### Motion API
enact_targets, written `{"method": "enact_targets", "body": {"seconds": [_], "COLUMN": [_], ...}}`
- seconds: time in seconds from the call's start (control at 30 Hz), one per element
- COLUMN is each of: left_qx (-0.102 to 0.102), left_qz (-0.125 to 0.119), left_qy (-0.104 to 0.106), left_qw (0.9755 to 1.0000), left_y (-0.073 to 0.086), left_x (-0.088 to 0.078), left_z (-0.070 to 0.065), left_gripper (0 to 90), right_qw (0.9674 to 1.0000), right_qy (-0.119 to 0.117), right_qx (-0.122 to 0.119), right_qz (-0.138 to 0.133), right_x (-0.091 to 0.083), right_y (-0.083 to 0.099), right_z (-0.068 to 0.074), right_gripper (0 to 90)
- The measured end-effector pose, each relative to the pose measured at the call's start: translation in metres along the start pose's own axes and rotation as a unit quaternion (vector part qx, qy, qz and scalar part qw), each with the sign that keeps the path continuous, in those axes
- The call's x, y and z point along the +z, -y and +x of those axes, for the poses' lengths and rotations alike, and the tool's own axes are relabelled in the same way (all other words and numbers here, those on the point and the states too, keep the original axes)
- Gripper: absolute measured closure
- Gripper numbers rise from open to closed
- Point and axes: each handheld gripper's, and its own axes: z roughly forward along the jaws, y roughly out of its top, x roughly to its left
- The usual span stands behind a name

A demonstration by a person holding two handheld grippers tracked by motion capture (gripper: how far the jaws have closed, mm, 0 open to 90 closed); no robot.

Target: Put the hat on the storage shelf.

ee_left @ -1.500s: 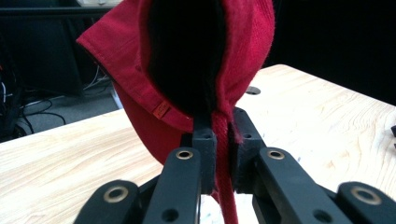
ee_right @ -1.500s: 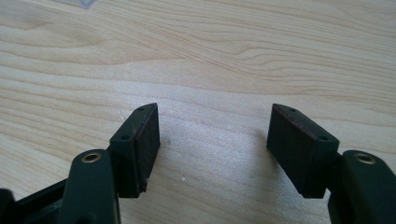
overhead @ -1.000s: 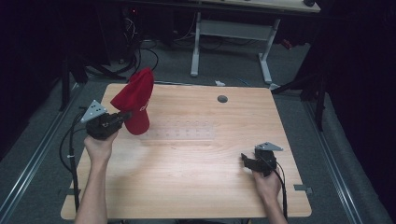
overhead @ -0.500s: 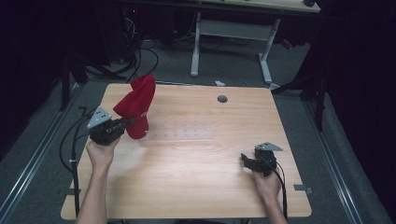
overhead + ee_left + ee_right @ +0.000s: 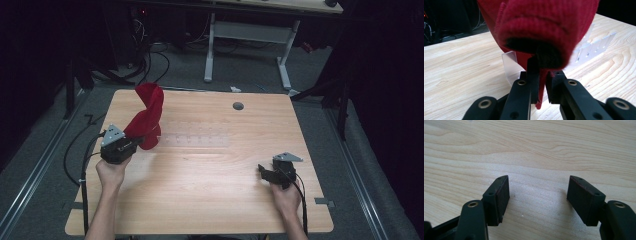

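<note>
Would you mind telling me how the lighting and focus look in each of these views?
High view: the table is brightly lit with a pale glare patch mid-surface, while the room around is nearly black. Left gripper view: the red knit cloth sits very close, its upper part soft, the left hand-held gripper clamped on it and sharper. Right gripper view: even light, wood grain crisp, the open right hand-held gripper slightly blurred near the bottom edge.
</note>
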Motion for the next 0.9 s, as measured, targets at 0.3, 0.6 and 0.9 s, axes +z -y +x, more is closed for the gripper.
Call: {"method": "enact_targets", "body": {"seconds": [0.3,0.6,0.9], "left_qx": [-0.035,-0.046,-0.056], "left_qz": [0.015,0.008,0.005], "left_qy": [-0.035,-0.062,-0.067], "left_qw": [0.9987,0.9970,0.9961], "left_y": [0.002,-0.006,0.000], "left_x": [0.002,-0.008,-0.027], "left_z": [0.004,0.002,0.000], "left_gripper": [56.9,38.7,36.5], "right_qw": [1.0000,1.0000,1.0000], "right_qy": [0.000,0.000,0.000], "right_qx": [0.000,0.000,0.000], "right_qz": [0.000,0.000,0.000], "right_x": [0.000,0.000,0.000], "right_y": [0.000,0.000,0.000], "right_z": [0.000,0.000,0.000], "right_gripper": [34.6,34.6,34.6]}}
